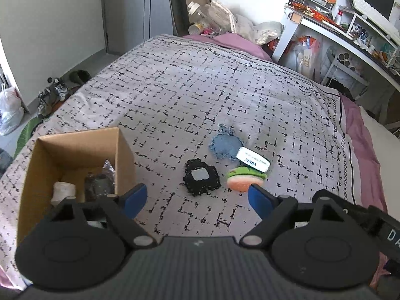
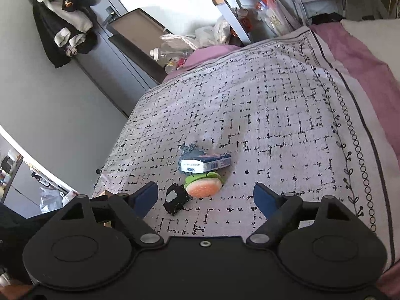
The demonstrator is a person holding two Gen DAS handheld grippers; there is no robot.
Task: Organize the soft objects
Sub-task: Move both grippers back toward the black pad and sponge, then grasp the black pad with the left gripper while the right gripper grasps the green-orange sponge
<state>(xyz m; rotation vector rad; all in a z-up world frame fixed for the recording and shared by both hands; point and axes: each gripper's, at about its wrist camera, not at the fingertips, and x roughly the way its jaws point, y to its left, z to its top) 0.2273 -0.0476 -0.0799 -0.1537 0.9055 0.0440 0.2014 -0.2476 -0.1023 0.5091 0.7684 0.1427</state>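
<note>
- A cardboard box (image 1: 75, 155) is sitting on the bed (image 1: 175, 87), far left.
- 4 soft things are lying clustered: black pad (image 1: 201, 177), blue cloth (image 1: 225, 145), tissue pack (image 1: 253, 162), burger toy (image 1: 245, 178).
- Left tongs (image 1: 197, 200) and right tongs (image 2: 206, 197) are gaping apart, holding nothing.

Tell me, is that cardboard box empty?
No. The box is open-topped and already holds a white item and dark items.

left gripper (image 1: 197, 201) spread, empty | cardboard box (image 1: 75, 147) left | burger toy (image 1: 243, 178) ahead
</note>
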